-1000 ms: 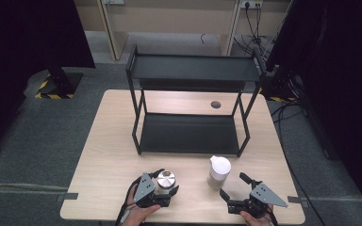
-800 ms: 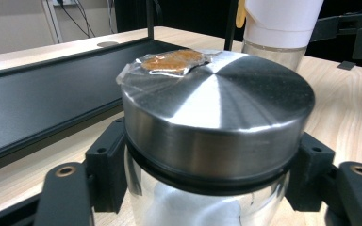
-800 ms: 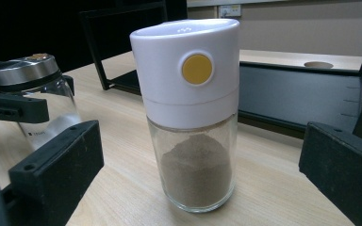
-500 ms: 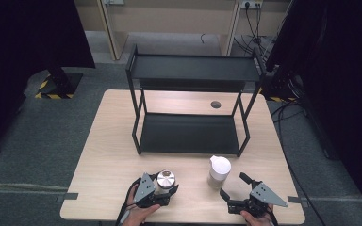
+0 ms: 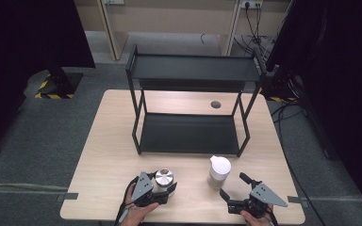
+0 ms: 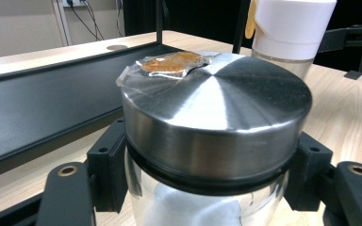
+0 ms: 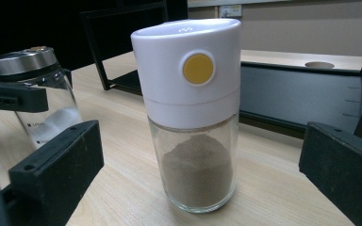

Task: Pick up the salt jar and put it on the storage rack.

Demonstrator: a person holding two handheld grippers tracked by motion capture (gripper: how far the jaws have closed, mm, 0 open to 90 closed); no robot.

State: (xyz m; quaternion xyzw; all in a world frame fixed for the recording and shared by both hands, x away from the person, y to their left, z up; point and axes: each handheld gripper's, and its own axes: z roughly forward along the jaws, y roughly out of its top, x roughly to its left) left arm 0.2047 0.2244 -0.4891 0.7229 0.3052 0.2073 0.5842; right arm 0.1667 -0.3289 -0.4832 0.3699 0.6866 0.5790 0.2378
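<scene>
Table [image 5: 113,155] pale wood; floor [image 5: 37,141] grey carpet.

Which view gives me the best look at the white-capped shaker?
The right gripper view: the white-capped shaker stands whole and close between open jaws, showing its yellow button and brown powder. The left gripper view catches just its cap behind the steel-lidded jar. The high view shows it small.

Metal-lidded jar [image 5: 163,179] left of shaker [image 5: 218,172] — both before the rack [image 5: 191,134] (on table [image 5: 108,141]).
</scene>
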